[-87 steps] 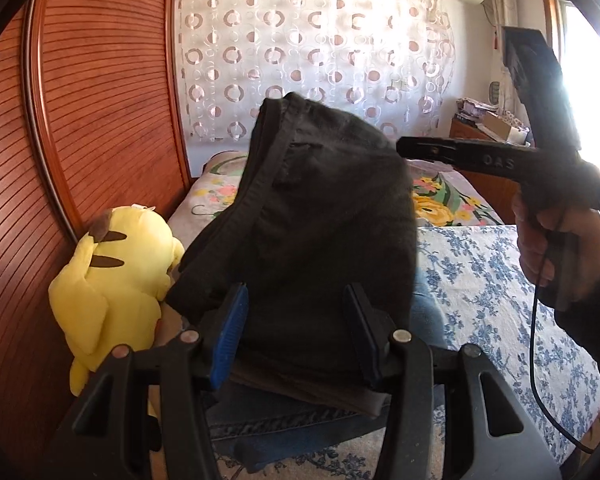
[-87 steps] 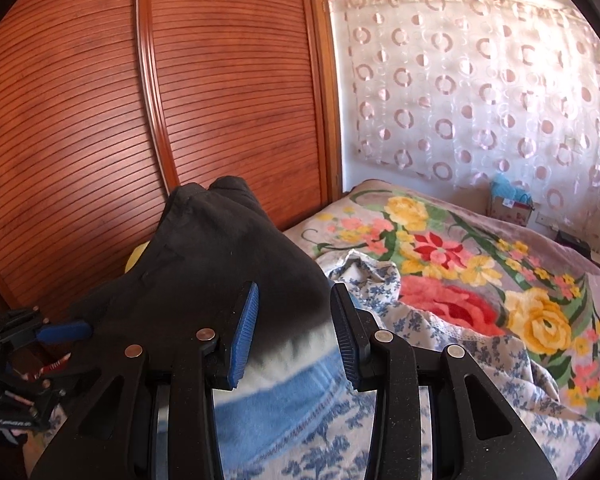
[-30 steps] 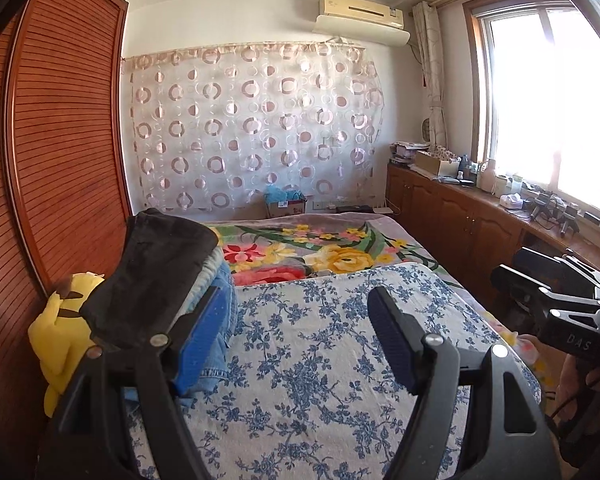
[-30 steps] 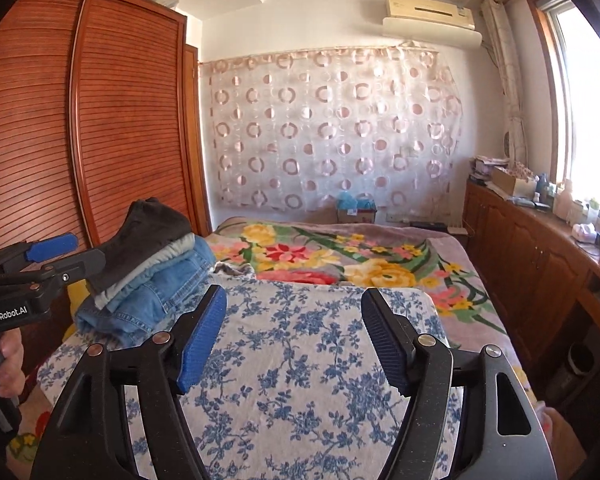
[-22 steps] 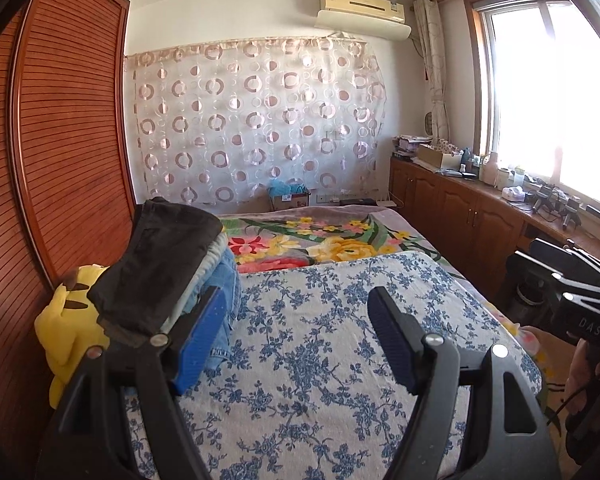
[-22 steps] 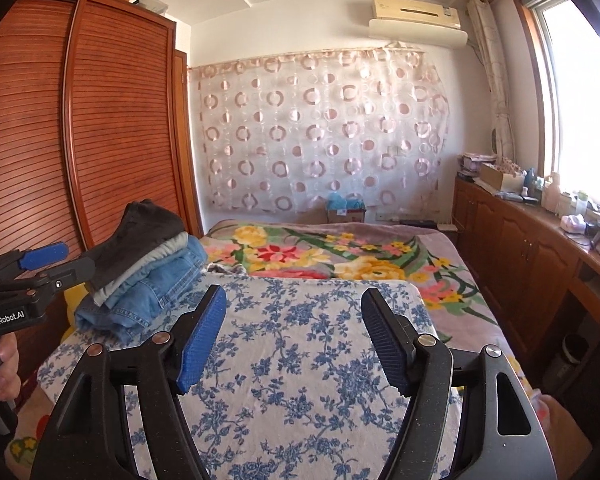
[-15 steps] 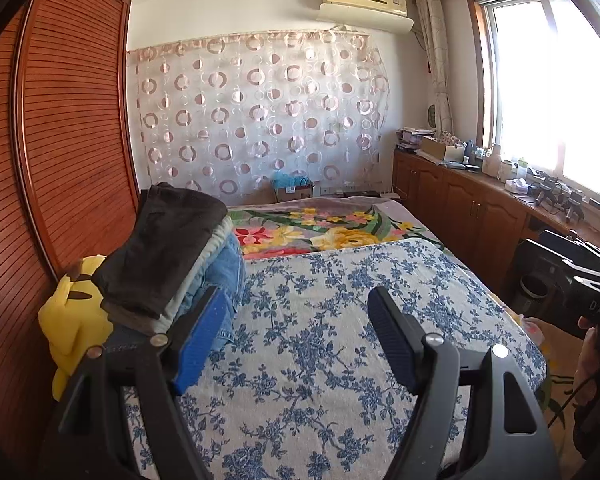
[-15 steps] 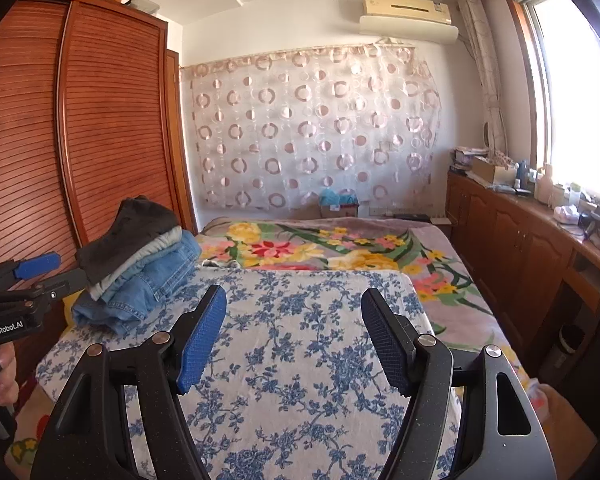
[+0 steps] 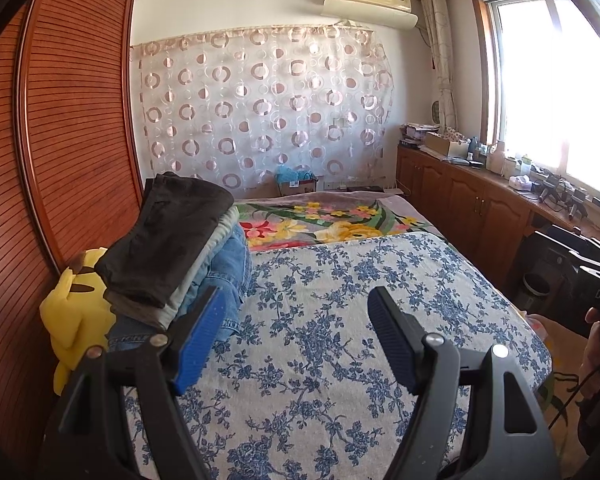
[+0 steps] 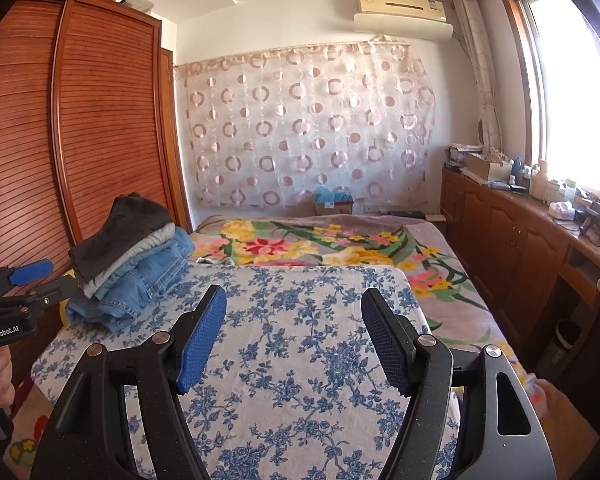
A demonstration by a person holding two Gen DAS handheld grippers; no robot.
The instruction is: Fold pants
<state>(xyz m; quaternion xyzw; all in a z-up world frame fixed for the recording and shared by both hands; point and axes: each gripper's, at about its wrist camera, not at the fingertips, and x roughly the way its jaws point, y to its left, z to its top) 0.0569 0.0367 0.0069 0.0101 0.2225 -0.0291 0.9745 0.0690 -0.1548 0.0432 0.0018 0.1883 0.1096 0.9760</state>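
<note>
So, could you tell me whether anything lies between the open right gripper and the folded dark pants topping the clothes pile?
Nothing visible does. From the right gripper, only bare blue-flowered white bedspread leads to the folded dark grey pants atop the denim stack. The left gripper is also open, near that pile.

Slatted wardrobe [image 9: 60, 152], circle-patterned curtain [image 9: 260, 112], sunlit window [image 9: 560, 92]

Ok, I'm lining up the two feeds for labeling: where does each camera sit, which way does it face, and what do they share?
Left wrist: on the left gripper, looking along open fingers over the blue floral bedspread; the right gripper and hand show at far right.
Right wrist: on the right gripper, facing likewise; the left gripper and hand show at far left.
Shared: the stack of folded pants, the circle-patterned curtain.
</note>
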